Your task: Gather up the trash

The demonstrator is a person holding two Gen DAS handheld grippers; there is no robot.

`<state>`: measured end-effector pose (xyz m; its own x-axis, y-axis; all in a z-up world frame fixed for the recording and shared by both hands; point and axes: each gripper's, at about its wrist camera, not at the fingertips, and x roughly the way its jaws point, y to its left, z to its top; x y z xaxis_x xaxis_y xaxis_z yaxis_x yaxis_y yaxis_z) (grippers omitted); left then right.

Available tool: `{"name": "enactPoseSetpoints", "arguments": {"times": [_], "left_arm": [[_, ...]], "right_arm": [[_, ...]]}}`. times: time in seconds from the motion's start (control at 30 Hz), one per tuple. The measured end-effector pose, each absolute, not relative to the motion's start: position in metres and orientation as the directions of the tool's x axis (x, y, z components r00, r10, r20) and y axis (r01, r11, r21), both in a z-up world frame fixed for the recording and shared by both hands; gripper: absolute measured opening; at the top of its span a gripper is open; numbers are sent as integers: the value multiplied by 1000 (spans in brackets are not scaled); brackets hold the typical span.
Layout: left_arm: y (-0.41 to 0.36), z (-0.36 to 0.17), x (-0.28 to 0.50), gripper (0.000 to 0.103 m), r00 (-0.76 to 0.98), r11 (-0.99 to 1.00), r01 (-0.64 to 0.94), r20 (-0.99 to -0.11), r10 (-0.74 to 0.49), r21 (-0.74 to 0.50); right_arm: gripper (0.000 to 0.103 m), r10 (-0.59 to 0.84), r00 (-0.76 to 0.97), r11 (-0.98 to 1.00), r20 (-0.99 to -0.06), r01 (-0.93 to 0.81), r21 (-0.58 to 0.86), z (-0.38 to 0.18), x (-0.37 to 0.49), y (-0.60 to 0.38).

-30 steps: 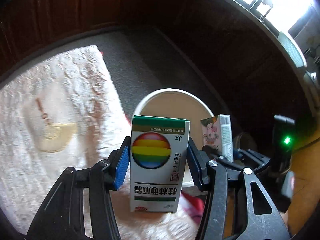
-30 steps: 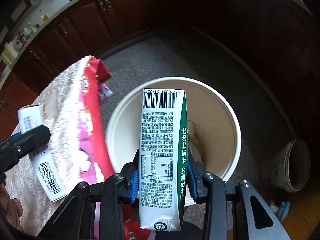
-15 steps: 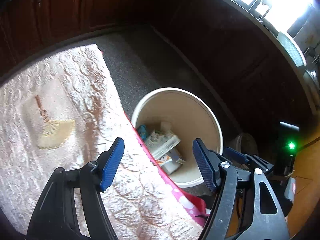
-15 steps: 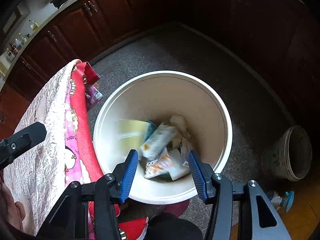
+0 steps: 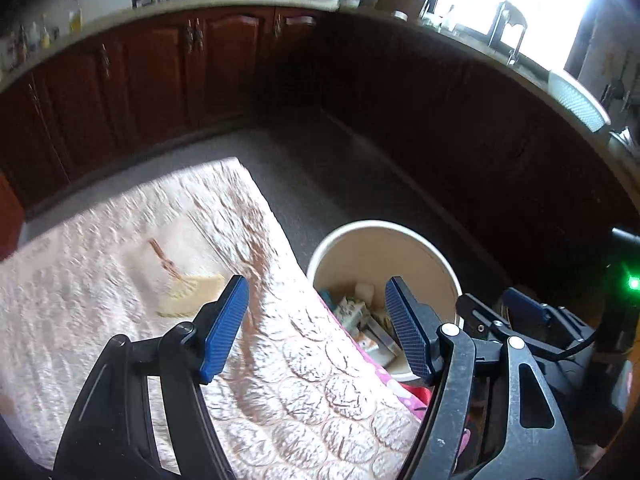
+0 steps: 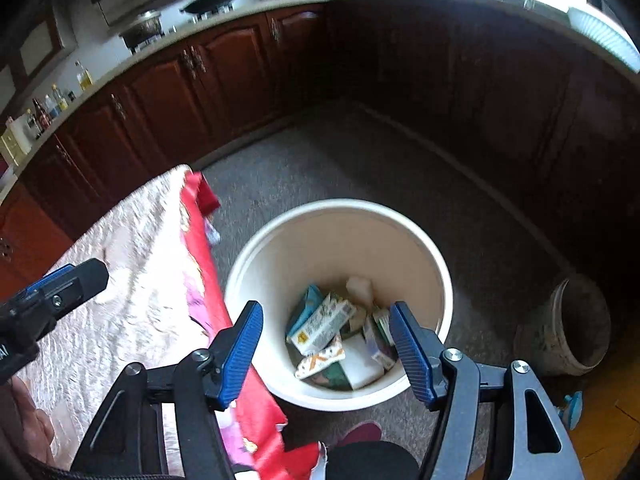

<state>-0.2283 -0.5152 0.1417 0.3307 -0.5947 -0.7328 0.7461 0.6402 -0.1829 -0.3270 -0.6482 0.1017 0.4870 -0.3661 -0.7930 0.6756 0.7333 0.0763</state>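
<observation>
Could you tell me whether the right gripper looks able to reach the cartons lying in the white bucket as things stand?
Probably yes: the right gripper is open and empty above the white bucket, which has no lid, and the cartons lie uncovered at its bottom.

Cartons [image 6: 320, 326] in bin [image 6: 436, 264] on floor, right of cloth-covered table [image 6: 132, 280] (pot [image 6: 568, 328] farther right).

Daylight blew out the window [image 5: 520, 4] at upper right, glared on the pale tablecloth [image 5: 120, 248], left the cabinets [image 6: 460, 80] dim, while motion blur and fisheye bending softened the edges.
</observation>
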Motion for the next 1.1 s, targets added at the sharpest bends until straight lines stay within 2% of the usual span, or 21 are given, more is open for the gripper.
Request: {"name": "enactPoseSetpoints", "arguments": {"times": [0.13, 0.27, 0.5, 0.57, 1.1], "left_arm": [[-492, 165, -237, 70, 384, 636, 754, -675, -630, -165], [-467, 192, -248, 70, 443, 629, 765, -594, -672, -141], [-426, 229, -279, 70, 508, 624, 773, -479, -716, -112], [-418, 232, -284, 70, 522, 627, 773, -462, -718, -101], [-389, 237, -299, 70, 556, 638, 763, -403, -727, -99]], "right_arm": [[68, -443, 524, 727, -728, 685, 51, 135, -338, -624], [79, -524, 566, 721, -636, 693, 23, 169, -354, -595], [85, -597, 603, 725, -529, 688, -32, 211, -378, -550], [89, -604, 617, 724, -505, 689, -26, 219, -389, -539], [92, -627, 646, 720, -435, 694, -5, 245, -420, -512]]}}
